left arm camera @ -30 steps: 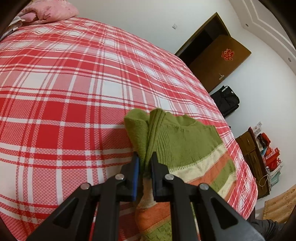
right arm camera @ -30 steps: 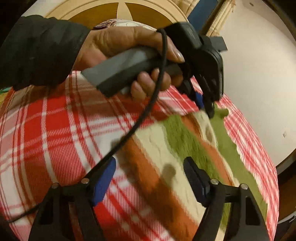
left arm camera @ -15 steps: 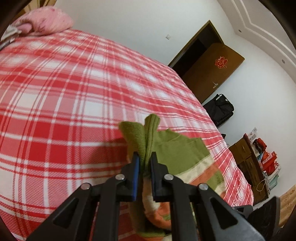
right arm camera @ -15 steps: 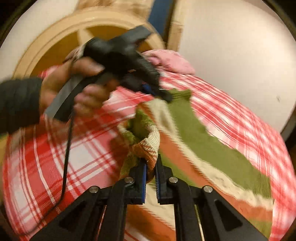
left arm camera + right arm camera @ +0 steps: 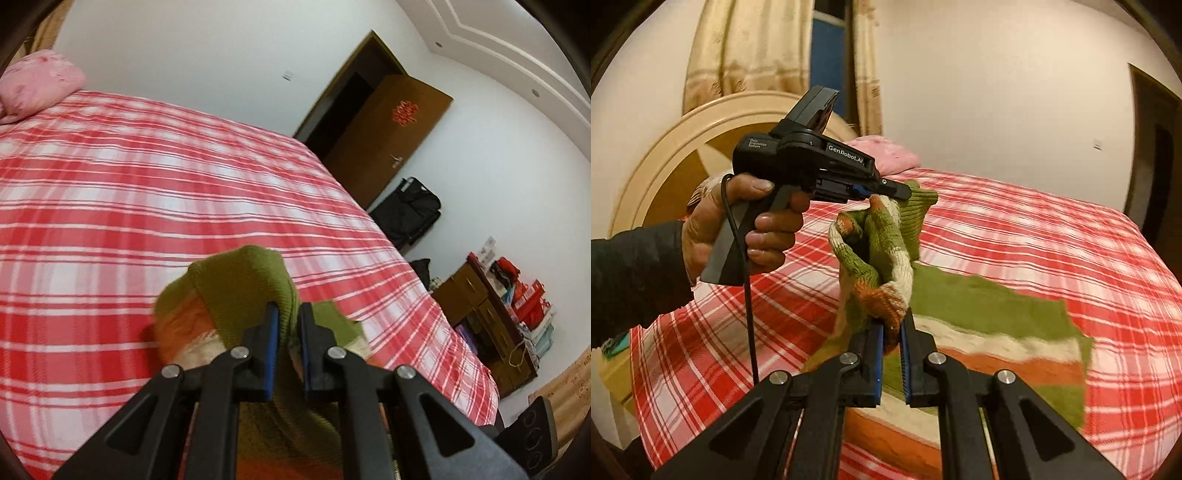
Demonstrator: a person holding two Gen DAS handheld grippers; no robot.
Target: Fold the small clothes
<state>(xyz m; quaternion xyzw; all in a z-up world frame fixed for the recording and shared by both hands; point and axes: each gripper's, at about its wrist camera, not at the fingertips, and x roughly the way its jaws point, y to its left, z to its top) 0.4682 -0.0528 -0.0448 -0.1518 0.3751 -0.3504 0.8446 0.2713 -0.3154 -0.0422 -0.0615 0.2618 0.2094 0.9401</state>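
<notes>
Both tools are clamped on the same knitted sweater [image 5: 979,321]: the left tool [image 5: 286,325] pinches a green edge, and the right tool [image 5: 892,332] pinches a bunched bit with orange and cream stripes. The sweater is mostly green, with a cream band and an orange band near its bottom edge. Part of it hangs in the air between the two tools, twisted into a loose loop, and the rest lies on the bed [image 5: 1052,236], which has a red and white checked sheet. In the right wrist view a hand [image 5: 738,225] in a dark sleeve [image 5: 635,273] holds the left tool [image 5: 897,194] up above the bed, with a black cable [image 5: 748,291] hanging down from it. A pink pillow [image 5: 37,85] sits at the far end of the bed. A second ago the sweater lay flat on the sheet and the right tool was wide open over it; its jaws have just closed, and now the cloth is squeezed between them. The left tool held the green edge then too, low down, and now that edge is lifted, so the sweater is off the sheet at the near side
</notes>
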